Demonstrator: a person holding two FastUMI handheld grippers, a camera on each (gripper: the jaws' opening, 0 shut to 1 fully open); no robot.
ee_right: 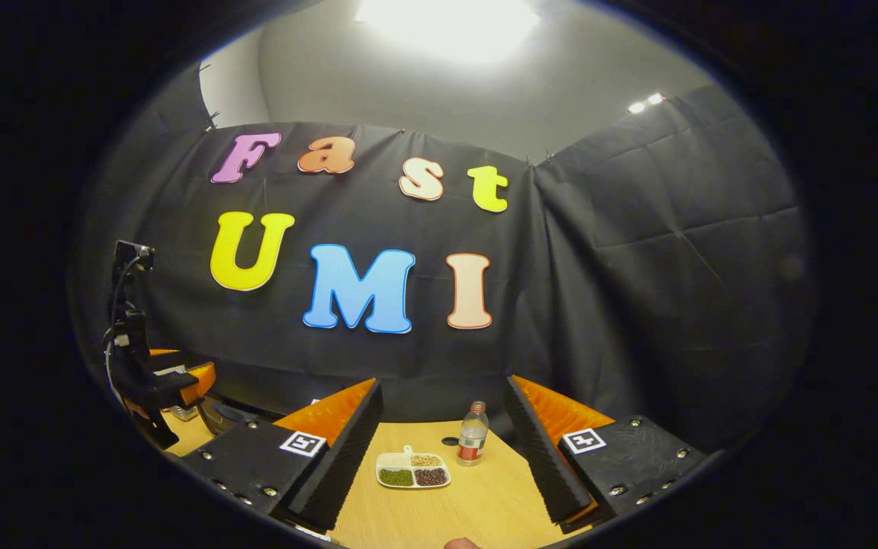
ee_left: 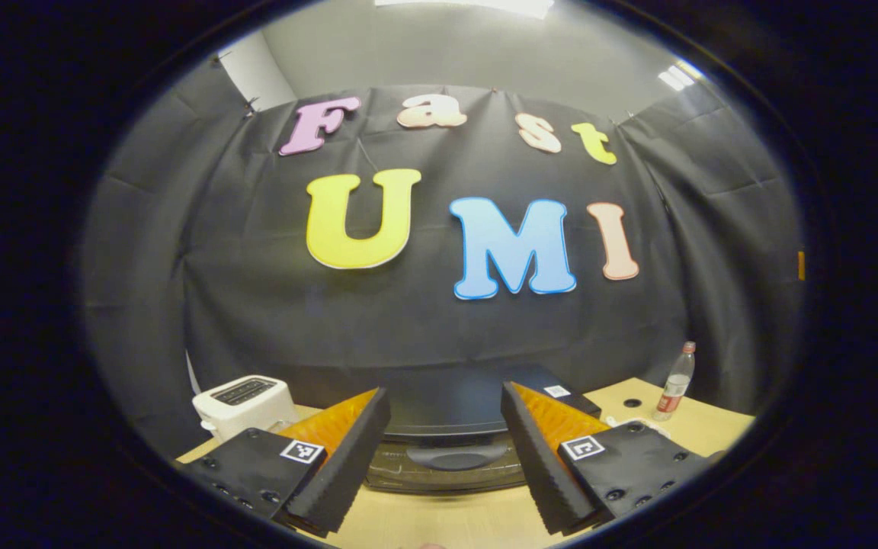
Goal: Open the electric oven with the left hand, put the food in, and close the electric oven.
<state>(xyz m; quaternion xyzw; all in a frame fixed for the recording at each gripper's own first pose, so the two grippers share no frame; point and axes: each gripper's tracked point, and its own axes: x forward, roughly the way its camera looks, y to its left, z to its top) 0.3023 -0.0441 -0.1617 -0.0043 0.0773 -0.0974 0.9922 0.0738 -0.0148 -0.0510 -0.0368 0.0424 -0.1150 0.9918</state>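
Note:
In the left gripper view, the black electric oven stands straight ahead on the wooden table, its glass door and oval handle facing me, door closed. My left gripper is open in front of the handle, fingers apart on either side of it, not touching. In the right gripper view, a white divided food tray with green, brown and tan fillings lies on the table. My right gripper is open above and in front of it, holding nothing. The left gripper also appears at that view's far left.
A white toaster stands left of the oven. A plastic bottle with a red label stands to the oven's right, and appears just behind the food tray as bottle. A small dark hole marks the table.

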